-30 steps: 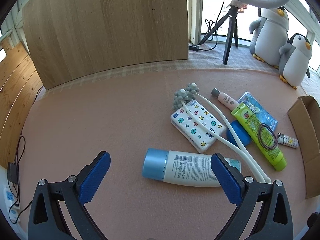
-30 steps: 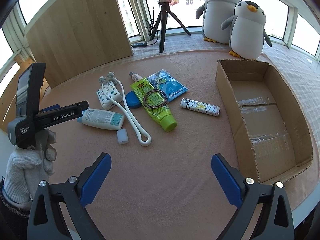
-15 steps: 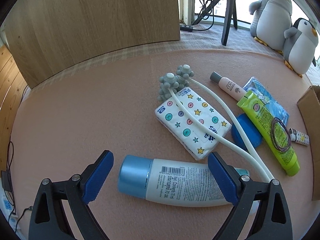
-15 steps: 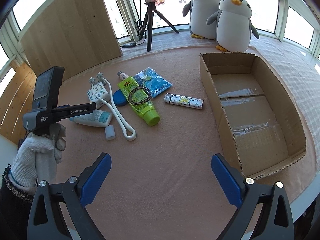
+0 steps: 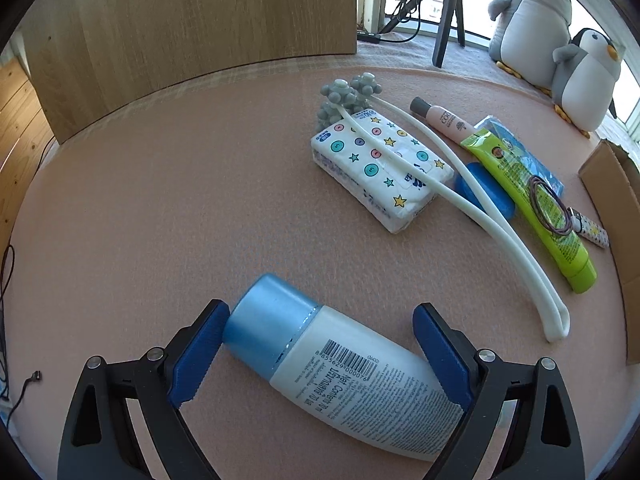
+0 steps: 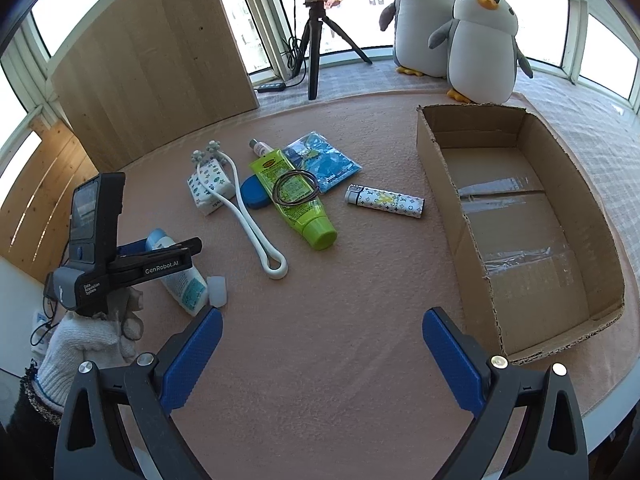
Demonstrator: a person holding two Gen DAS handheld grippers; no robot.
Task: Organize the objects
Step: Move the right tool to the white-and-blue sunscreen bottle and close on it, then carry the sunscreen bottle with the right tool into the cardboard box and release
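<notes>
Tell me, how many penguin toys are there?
2. The big penguin sits by the window behind the cardboard box; the small penguin stands just in front of it, leaning against it.

This looks like a sunny room in a home, set up for recording. Windows (image 6: pixel 576 28) curve along the top of the frame, two plush penguins (image 6: pixel 452 24) sit at upper right, and a ring light on a tripod (image 6: pixel 316 28) stands at top centre.

1. Your white bottle (image 5: pixel 352 384) with a blue cap lies on its side, barcode up, on the pink mat.
2. Your cardboard box (image 6: pixel 440 168) sits open at the right.
</notes>
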